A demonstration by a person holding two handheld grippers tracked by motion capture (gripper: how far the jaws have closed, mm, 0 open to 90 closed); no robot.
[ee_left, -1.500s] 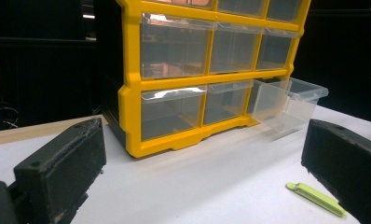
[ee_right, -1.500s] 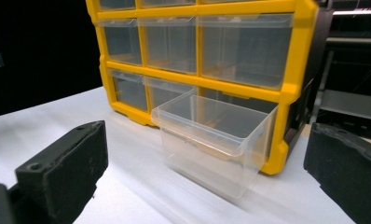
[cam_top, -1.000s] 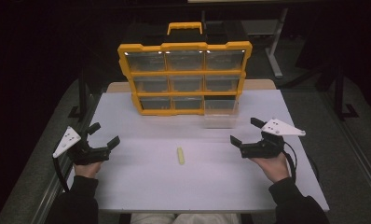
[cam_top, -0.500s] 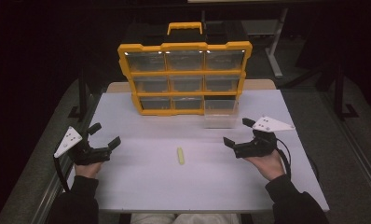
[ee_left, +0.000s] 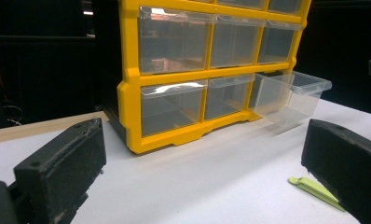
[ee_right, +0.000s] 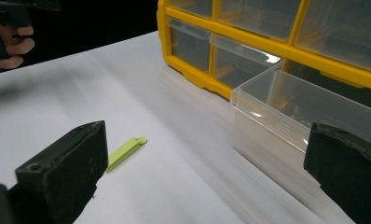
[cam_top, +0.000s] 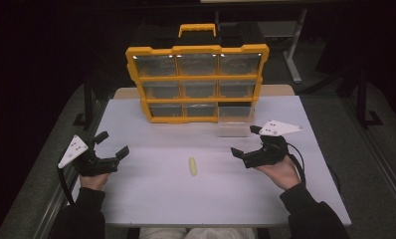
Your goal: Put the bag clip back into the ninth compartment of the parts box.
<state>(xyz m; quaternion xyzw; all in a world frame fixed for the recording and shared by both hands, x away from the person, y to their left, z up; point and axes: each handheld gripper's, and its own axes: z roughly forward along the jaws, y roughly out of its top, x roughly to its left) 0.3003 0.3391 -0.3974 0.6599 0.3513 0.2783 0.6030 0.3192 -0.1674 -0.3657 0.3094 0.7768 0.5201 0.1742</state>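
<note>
A small yellow-green plastic strip [cam_top: 192, 166] lies flat near the middle of the white table [cam_top: 151, 199]; it also shows in the left gripper view [ee_left: 316, 191] and the right gripper view [ee_right: 125, 152]. A yellow drawer cabinet [cam_top: 198, 82] stands upright at the back, its bottom right clear drawer [cam_top: 232, 125] pulled out onto the table. My left gripper [cam_top: 112, 144] is open at the left, empty. My right gripper [cam_top: 246, 141] is open, right of the strip and just in front of the pulled-out drawer [ee_right: 295, 121].
The cabinet has rows of clear drawers [ee_left: 174, 39] that look empty, and a yellow handle [cam_top: 197, 29] on top. Dark floor and table legs surround the table. Open table surface lies between the two grippers around the strip.
My right gripper has moved left and slightly toward the table's middle, closer to the strip. The left gripper has barely moved.
</note>
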